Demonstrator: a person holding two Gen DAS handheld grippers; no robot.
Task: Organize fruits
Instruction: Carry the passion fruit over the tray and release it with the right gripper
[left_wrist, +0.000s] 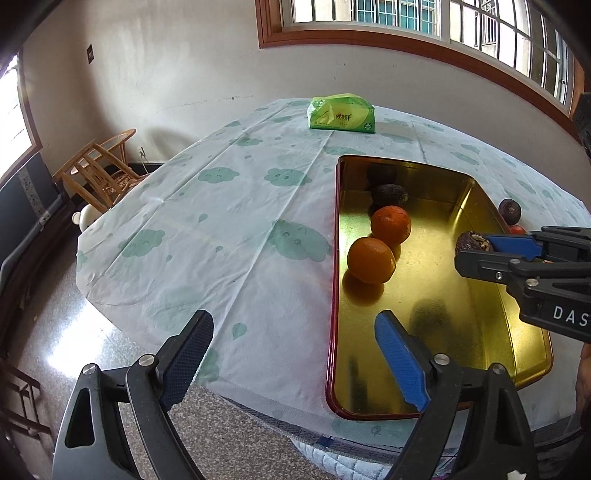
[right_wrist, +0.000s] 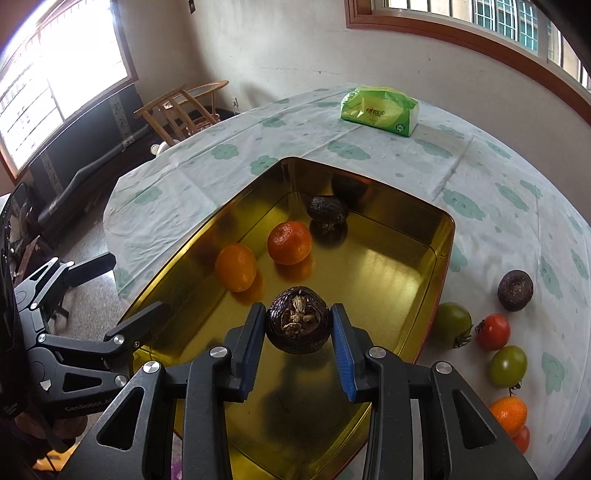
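Seemingly idle, the left gripper (left_wrist: 295, 354) hangs spread wide and empty at the near corner of the tin (left_wrist: 334, 258), where two oranges (left_wrist: 370, 259) already lie.

From the right wrist, the right gripper (right_wrist: 298, 328) is clenched on a dark fruit (right_wrist: 298, 320), pinched squarely between both pads above the tin floor. Best to lower it close to the floor before releasing, clear of the oranges, so it doesn't roll.

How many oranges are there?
3. Two oranges sit in the gold tin: one near its left wall, one beside it. A third lies on the tablecloth, right of the tin. More may be hidden.
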